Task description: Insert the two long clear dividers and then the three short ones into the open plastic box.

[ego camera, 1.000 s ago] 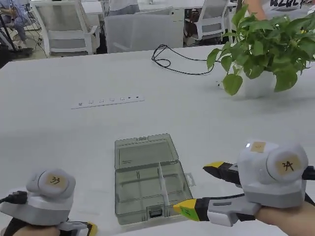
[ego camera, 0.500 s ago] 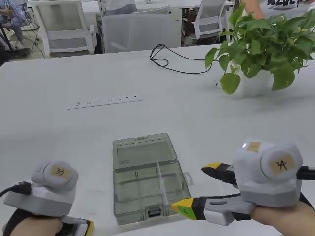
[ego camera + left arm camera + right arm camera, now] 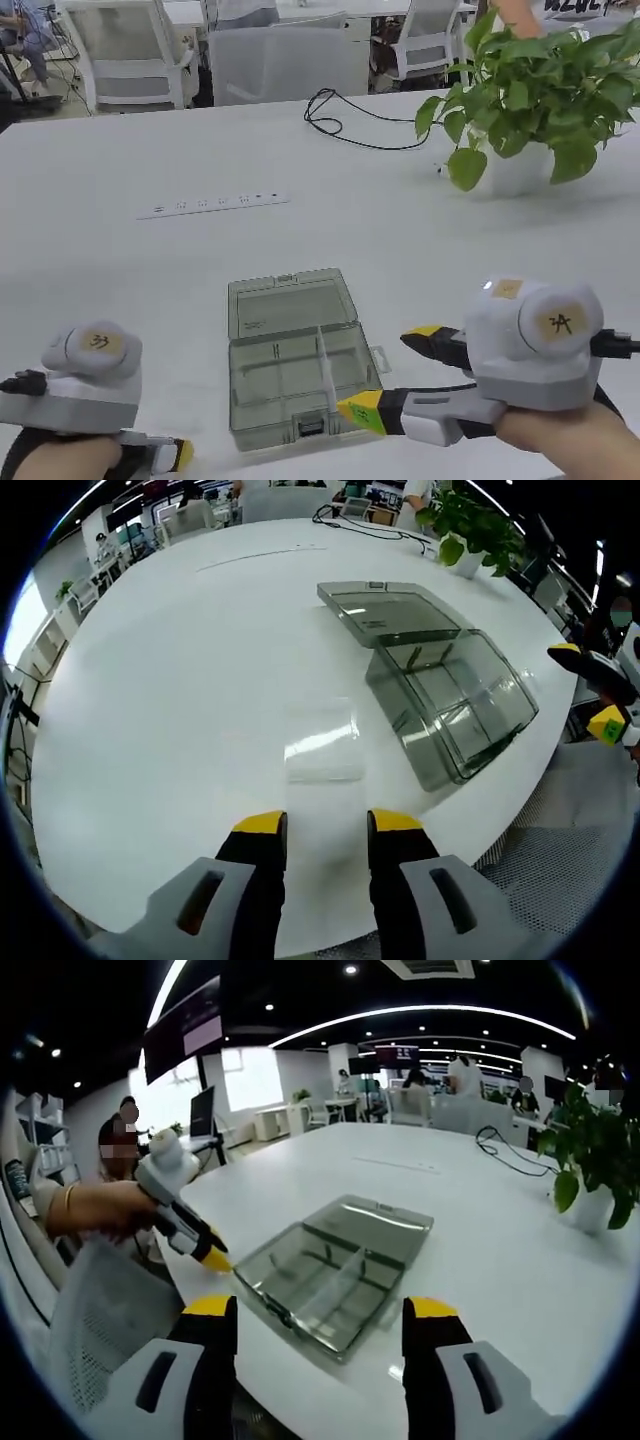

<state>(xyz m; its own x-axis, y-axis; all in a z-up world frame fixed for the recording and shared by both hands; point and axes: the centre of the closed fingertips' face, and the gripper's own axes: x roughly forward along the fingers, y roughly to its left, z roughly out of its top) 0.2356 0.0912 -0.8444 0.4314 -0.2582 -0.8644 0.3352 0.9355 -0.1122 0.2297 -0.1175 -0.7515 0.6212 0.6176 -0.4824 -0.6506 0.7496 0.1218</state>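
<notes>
Two grippers are held at the near edge of the white table (image 3: 420, 230), and nothing is gripped by either. The left gripper (image 3: 325, 825) is seen with its yellow-tipped jaws a little apart and empty. Just ahead of those jaws a clear flat divider piece (image 3: 322, 742) is laid on the table, untouched. Whether it is one piece or several stacked cannot be told. Ahead and to the right of the left gripper the open plastic box (image 3: 400, 730) is found, with its lid (image 3: 392, 615) folded flat on the far side. The right gripper (image 3: 320, 1308) is held with its jaws spread wide and bare, and the box is set just in front of them, apart from both tips. One long divider (image 3: 335, 1285) is seen standing upright inside the box, run from the latch side toward the hinge. Past the box from the right gripper, the left gripper is seen held in a person's hand (image 3: 95, 1208). Well beyond the box a white power strip (image 3: 215, 205), a black cable (image 3: 345, 125) and a potted plant (image 3: 530, 100) are placed.
</notes>
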